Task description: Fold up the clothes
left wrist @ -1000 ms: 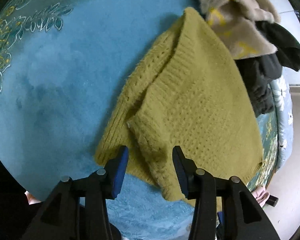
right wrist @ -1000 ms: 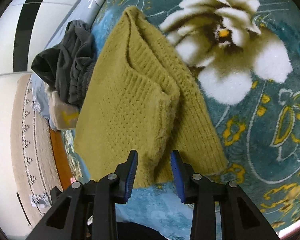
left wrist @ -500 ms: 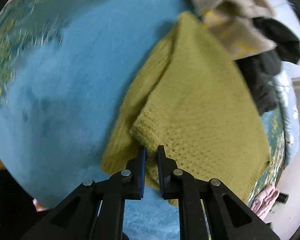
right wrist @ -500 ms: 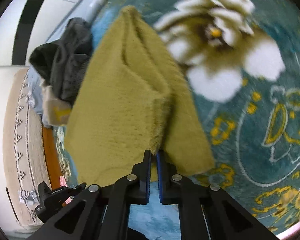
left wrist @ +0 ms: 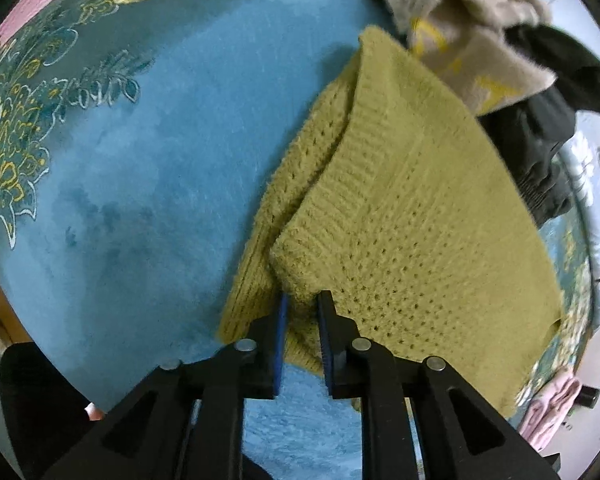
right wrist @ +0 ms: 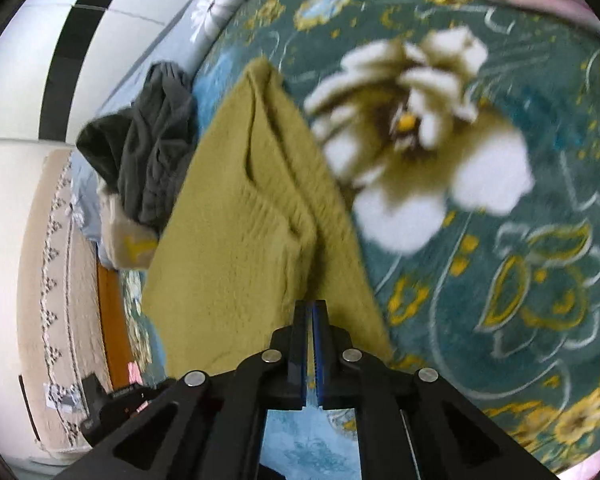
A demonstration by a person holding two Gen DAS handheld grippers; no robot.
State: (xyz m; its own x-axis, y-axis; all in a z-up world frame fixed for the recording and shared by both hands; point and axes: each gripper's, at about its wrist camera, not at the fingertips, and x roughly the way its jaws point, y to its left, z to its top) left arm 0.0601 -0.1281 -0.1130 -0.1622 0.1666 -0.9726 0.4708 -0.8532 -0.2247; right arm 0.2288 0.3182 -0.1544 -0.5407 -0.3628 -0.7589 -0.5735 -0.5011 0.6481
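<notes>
Blue-green floral blanket (left wrist: 132, 184) covers the whole work surface, plain blue at centre of the left wrist frame, patterned with a big white flower (right wrist: 424, 148) at upper right of the right wrist frame. Lower centre, left view: left gripper (left wrist: 302, 304) clamped on a thick fold at the near corner of the olive knit sweater (left wrist: 404, 232), cloth bunched between the blue pads, jaws narrowed but not touching. Lower centre, right view: right gripper (right wrist: 310, 312) pinched nearly closed on the near edge of the same sweater (right wrist: 236, 248), only a thin slit between the pads (edge of the knit hidden just at the tips). Sweater lies folded over on itself, a ribbed band running up the middle of both frames, upper layer overlapping a lower one. Beyond it, upper right of left view: beige garment with yellow markings (left wrist: 460, 40) and a dark garment (left wrist: 548, 120), both crumpled, touching the sweater's far side. Same dark garment (right wrist: 152, 148) sits at left centre of right view. Farthest, upper left there: pale wall with a black stripe (right wrist: 72, 40). Right view blurred.
</notes>
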